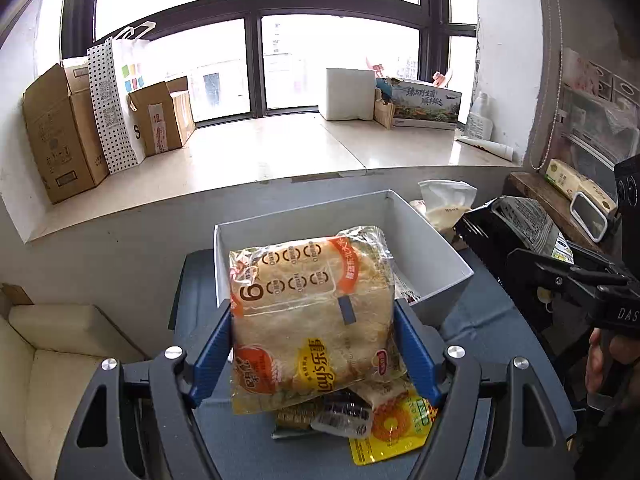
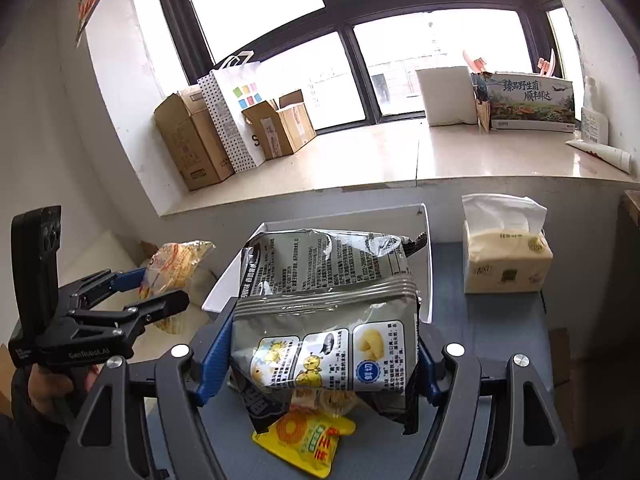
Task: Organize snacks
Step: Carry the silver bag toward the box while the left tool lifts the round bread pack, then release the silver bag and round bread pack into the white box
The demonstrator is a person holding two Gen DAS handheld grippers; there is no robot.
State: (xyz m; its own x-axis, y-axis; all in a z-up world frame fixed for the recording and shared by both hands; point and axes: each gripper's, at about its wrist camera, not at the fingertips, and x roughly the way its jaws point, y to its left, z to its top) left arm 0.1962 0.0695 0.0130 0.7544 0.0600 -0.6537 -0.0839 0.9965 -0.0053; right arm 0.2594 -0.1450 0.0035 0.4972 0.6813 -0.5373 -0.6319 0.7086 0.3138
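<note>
Currently we're gripping the Lay's chip bag [image 1: 312, 320] in the left gripper [image 1: 316, 344] and the grey snack bag [image 2: 326, 336] in the right gripper [image 2: 320, 352], both lifted above the table [image 2: 496, 344], in front of the white bin [image 1: 432, 256].

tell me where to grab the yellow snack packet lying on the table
Grip the yellow packet across its short width near the free lower corner, coming straight down from above. It lies flat on the table, and its upper end is tucked under other snacks.
</note>
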